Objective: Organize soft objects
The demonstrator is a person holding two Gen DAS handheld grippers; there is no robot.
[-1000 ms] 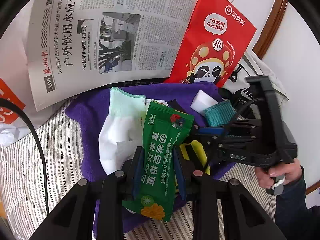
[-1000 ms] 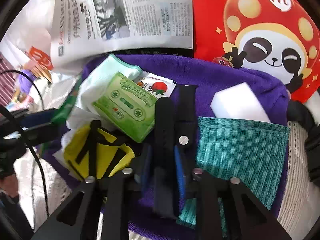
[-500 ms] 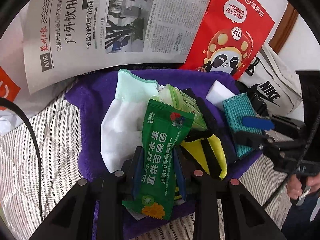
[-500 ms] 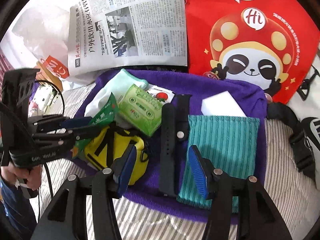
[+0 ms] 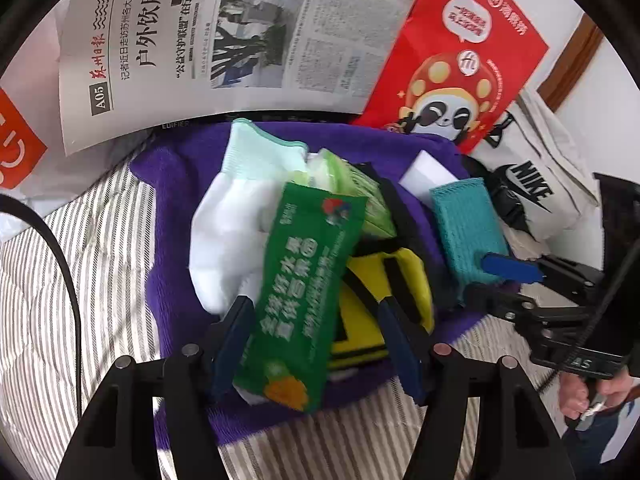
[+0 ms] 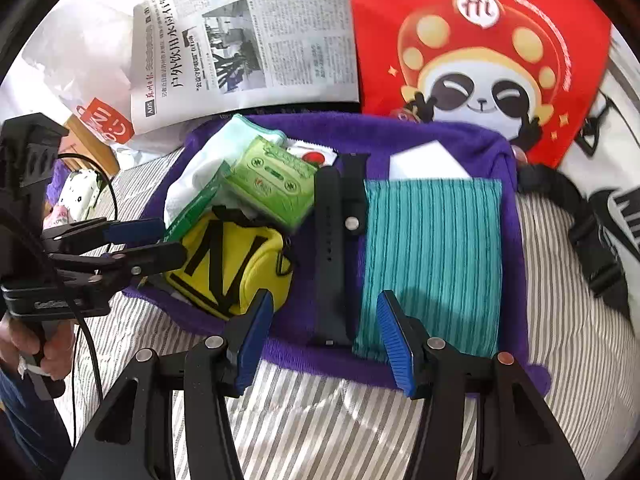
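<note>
A green snack packet (image 5: pixel 304 300) lies tilted between the fingers of my left gripper (image 5: pixel 316 344). Its jaws are opening and the right pad stands clear of the packet. Under it a purple towel (image 5: pixel 176 184) holds a white and mint sock (image 5: pixel 232 220), a green tissue pack (image 6: pixel 276 184), a yellow pouch (image 6: pixel 228 268), a teal cloth (image 6: pixel 432 260) and a white sponge (image 6: pixel 424 160). A black watch strap (image 6: pixel 332 256) lies flat on the towel, just beyond my right gripper (image 6: pixel 326 340), which is open and holds nothing.
A newspaper (image 5: pixel 224 40) and a red panda bag (image 5: pixel 460 60) stand behind the towel. A white Nike bag (image 5: pixel 532 188) lies at the right. Striped bedding (image 6: pixel 320 420) covers the front. A black cable (image 5: pixel 68 272) crosses the left side.
My left jaws have spread apart from the green packet, which has tipped over. My right gripper let go of the black strap, opened and drew back toward the towel's near edge.
</note>
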